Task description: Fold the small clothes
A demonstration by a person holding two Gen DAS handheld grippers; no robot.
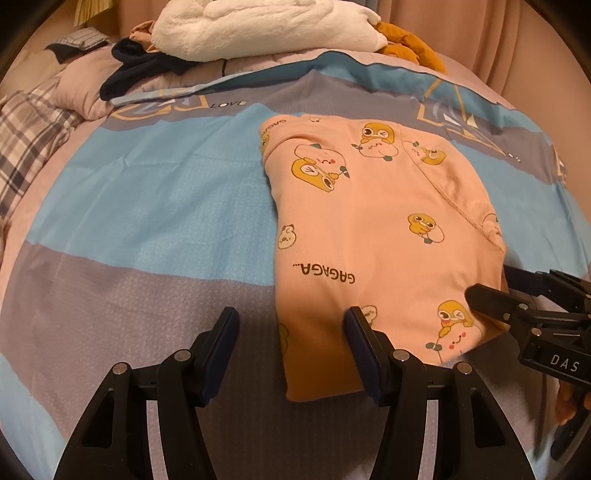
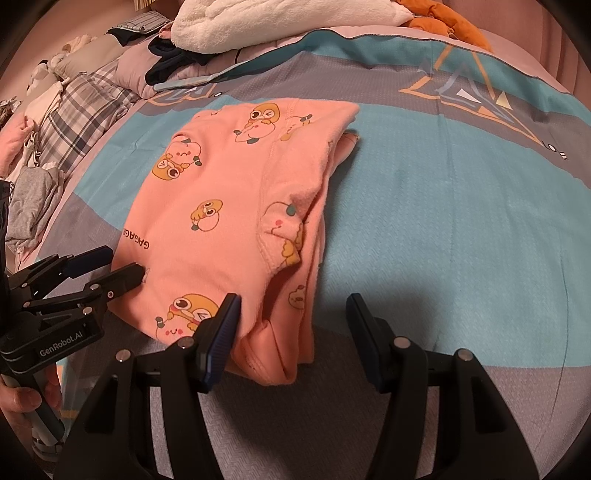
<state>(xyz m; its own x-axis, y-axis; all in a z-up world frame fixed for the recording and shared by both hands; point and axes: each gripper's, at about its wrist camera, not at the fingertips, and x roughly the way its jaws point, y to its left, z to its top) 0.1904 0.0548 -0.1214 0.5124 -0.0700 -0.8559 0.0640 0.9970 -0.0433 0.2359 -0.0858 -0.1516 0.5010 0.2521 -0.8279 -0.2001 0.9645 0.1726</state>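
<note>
A pink child's garment (image 1: 369, 221) (image 2: 229, 192) printed with yellow cartoon ducks and "GAGAGA" lies folded on the blue-and-grey striped bedsheet (image 1: 147, 206) (image 2: 443, 206). My left gripper (image 1: 291, 317) is open at the garment's near left corner, one finger over the cloth and the other over the sheet. My right gripper (image 2: 293, 301) is open at the near right corner, where the layered folded edge lies between its fingers. Each gripper shows in the other's view: the right gripper (image 1: 495, 284) at the garment's right edge, the left gripper (image 2: 123, 263) at its left edge.
At the head of the bed lie a white fluffy blanket (image 1: 258, 29) (image 2: 280, 26), an orange plush item (image 1: 410, 46) and dark clothing (image 1: 140, 70). A plaid pillow (image 1: 29, 136) and a pile of loose clothes (image 2: 33, 192) sit on the left. Pink curtains (image 1: 517, 37) hang behind.
</note>
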